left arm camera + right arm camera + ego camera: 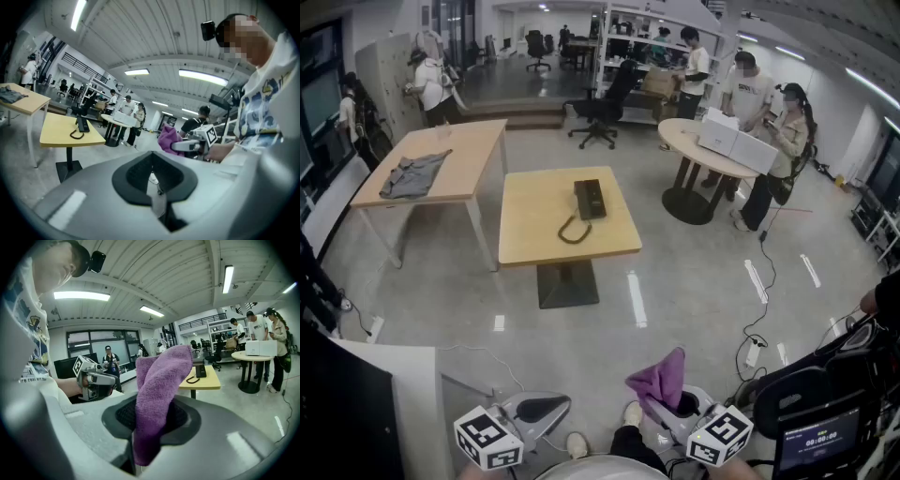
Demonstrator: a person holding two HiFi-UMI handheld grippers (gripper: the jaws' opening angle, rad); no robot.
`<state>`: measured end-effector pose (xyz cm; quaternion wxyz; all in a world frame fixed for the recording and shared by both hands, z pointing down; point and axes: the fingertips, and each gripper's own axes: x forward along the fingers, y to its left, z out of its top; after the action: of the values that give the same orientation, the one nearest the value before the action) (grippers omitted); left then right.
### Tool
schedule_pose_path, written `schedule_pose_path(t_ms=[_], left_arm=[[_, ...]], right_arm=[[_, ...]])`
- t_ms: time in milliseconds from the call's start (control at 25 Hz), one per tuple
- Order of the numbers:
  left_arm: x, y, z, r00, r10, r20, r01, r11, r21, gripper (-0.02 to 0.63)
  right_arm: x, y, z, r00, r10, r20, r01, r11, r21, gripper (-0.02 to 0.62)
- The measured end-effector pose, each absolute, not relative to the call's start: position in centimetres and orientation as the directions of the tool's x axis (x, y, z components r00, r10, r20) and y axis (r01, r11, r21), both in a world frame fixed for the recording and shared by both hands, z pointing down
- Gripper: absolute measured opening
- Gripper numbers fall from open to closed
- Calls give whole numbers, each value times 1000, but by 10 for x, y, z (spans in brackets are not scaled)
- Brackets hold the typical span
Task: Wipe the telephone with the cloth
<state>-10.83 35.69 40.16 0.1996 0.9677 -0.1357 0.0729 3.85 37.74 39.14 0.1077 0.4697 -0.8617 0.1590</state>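
- My left fingers [153, 177] were fully closed, pad against pad, with nothing between them.
- My right fingers [125, 417] were clamped on the purple cloth [161, 385]. The cloth stood up out of the grip in a tall fold, and a short end hung down below the pads.
- In the head view both sat low at the bottom edge, the left fingers [546, 409] on the left and the cloth [659, 379] rising from the right ones.
- Each carried a marker cube [488, 437] printed with black-and-white square patterns, which had no letters on them.
- The telephone [589, 199] lay dark and flat on the light wooden counter [534, 239], well apart from both fingers across the open floor [694, 281].
- Its cord [574, 231] looped on the counter just beside it, on the near side.
- A small screen [817, 439] at my right showed a row of digits too small to read.
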Motion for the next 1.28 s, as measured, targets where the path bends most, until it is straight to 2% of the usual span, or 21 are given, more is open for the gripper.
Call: schedule_pose_path(t_ms=[560, 1280], left_arm=[[-115, 356, 400, 955, -251, 158, -296, -846, 444, 3], [-80, 330, 406, 952, -254, 170, -305, -824, 478, 5]], right_arm=[[33, 375, 392, -546, -771, 329, -838, 509, -199, 100], [52, 346, 396, -598, -734, 320, -801, 558, -216, 100]])
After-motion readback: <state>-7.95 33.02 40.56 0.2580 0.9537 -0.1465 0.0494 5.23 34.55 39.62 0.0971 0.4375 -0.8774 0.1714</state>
